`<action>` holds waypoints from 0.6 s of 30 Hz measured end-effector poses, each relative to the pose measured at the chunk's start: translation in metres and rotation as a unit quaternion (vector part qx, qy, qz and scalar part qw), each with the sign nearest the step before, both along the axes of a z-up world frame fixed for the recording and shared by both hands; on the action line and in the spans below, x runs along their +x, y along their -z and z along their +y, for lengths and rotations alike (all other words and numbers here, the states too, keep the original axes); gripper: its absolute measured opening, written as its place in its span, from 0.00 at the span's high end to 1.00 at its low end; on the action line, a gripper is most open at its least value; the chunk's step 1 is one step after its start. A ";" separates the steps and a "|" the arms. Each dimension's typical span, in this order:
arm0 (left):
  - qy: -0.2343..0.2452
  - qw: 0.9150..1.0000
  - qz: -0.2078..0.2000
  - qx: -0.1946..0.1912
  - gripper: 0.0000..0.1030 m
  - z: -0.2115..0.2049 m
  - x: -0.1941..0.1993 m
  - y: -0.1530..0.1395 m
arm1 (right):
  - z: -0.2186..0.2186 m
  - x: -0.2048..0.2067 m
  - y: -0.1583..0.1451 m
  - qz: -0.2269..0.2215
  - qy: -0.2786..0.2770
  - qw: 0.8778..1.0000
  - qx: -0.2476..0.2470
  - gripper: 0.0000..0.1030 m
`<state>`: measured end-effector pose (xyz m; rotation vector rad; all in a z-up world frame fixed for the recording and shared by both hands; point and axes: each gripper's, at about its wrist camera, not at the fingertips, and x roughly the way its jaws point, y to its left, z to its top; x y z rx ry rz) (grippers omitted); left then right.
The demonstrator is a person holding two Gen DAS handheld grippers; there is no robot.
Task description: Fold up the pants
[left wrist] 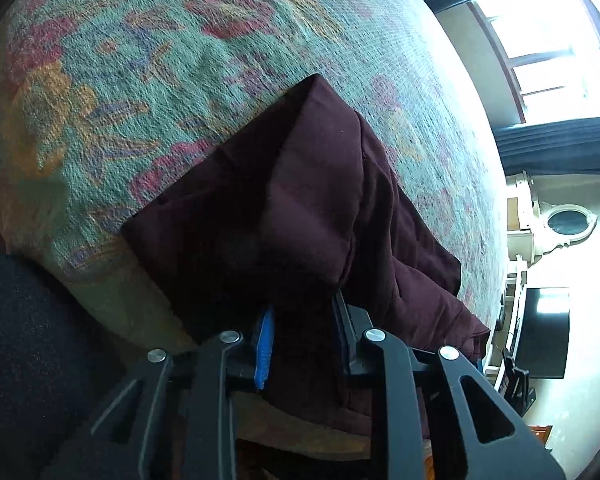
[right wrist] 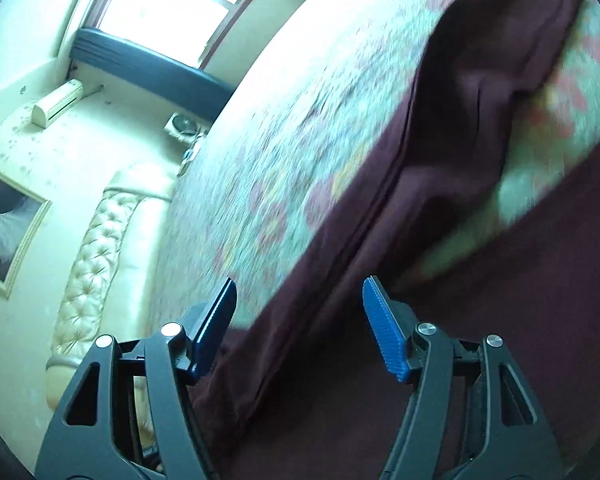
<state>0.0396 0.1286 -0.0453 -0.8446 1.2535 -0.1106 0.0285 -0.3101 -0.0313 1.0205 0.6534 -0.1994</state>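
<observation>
Two grippers in frame. Left gripper (left wrist: 302,316) clamped on a bunched fold of the maroon pants (left wrist: 300,200), cloth draped over both fingers; blue pad (left wrist: 265,344) partly showing. Right gripper (right wrist: 300,320) spread wide, blue ribbed pads (right wrist: 384,332) apart, pants edge (right wrist: 380,208) running between them, not pinched. Pants lie ahead of both tools on the floral bedspread (left wrist: 140,80), partly doubled over. Farther off: tufted cream headboard (right wrist: 96,248), wall air conditioner (right wrist: 56,104), framed picture (right wrist: 8,216), bright window (left wrist: 540,40), dark TV screen (left wrist: 544,332). No readable writing or brand anywhere; right view motion-blurred.
</observation>
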 end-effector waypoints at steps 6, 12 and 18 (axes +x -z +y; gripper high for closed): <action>0.010 1.000 0.001 0.004 0.75 0.002 0.012 0.002 | -0.040 0.037 0.018 0.089 0.073 0.993 -0.027 0.39; 0.017 1.000 0.012 0.000 0.75 0.006 0.020 0.003 | -0.049 0.059 0.044 0.109 0.058 0.992 -0.009 0.97; 0.007 1.000 0.002 -0.012 0.76 0.020 0.024 -0.014 | -0.025 -0.008 -0.028 -0.005 0.045 0.999 -0.028 0.97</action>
